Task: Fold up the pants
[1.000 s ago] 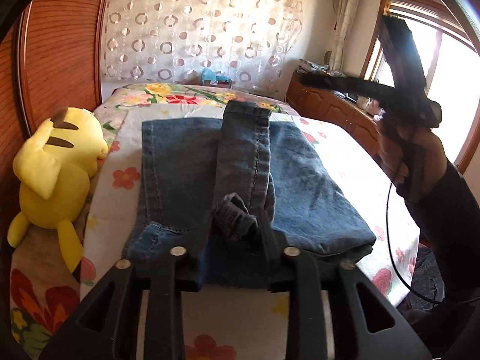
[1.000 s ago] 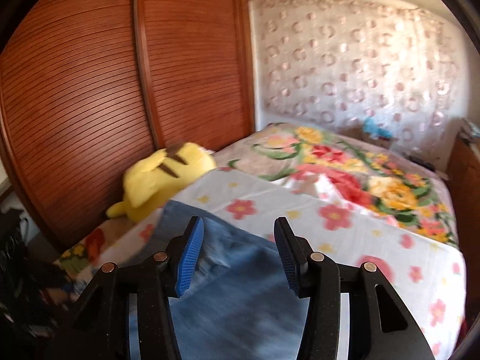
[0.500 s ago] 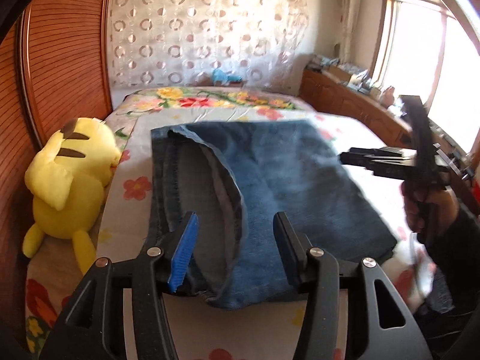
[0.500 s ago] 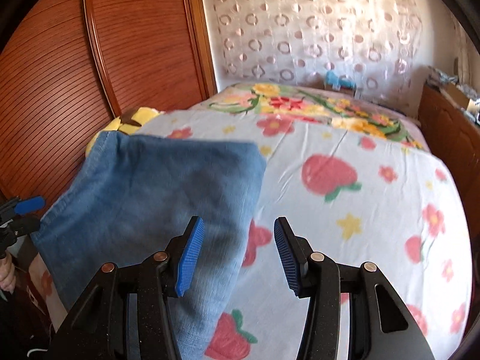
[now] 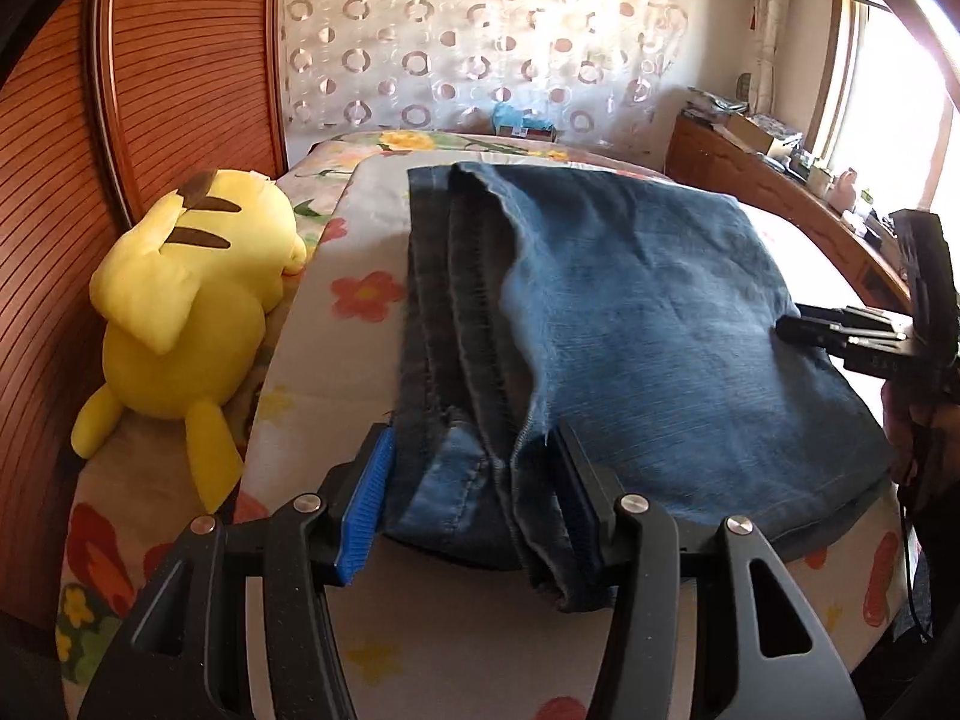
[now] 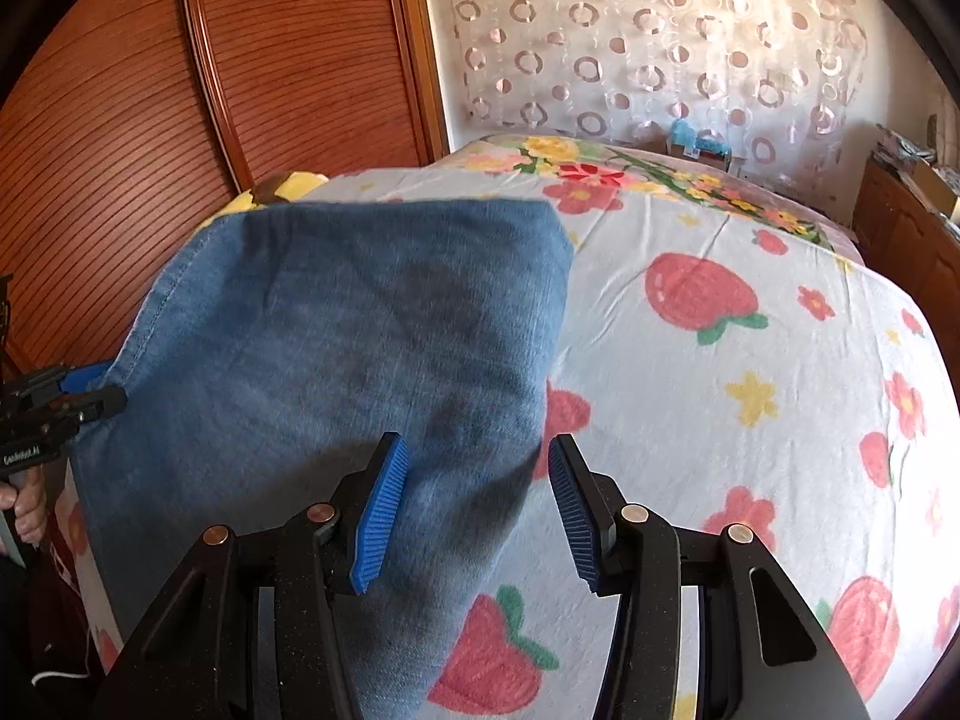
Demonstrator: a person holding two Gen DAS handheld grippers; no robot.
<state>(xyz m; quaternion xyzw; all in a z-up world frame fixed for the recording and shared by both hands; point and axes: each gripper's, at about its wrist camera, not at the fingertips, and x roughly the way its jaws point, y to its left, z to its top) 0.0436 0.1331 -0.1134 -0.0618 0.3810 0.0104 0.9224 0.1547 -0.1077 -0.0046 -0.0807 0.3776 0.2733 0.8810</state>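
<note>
We count one pair of folded jeans (image 5: 630, 324) and one yellow plush toy (image 5: 192, 312) on the floral bed (image 6: 750, 360) (wood-panelled room), both our left gripper (image 5: 474, 498) and right gripper (image 6: 474, 504) spread apart.

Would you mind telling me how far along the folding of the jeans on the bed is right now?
Done: the jeans lie folded into a compact stack on the floral bedspread. In hand: nothing is gripped; the left gripper straddles the near hem with jaws apart, and the right gripper is open over a corner. Left: tidying the uneven layers at the left edge, perhaps one more fold.
</note>
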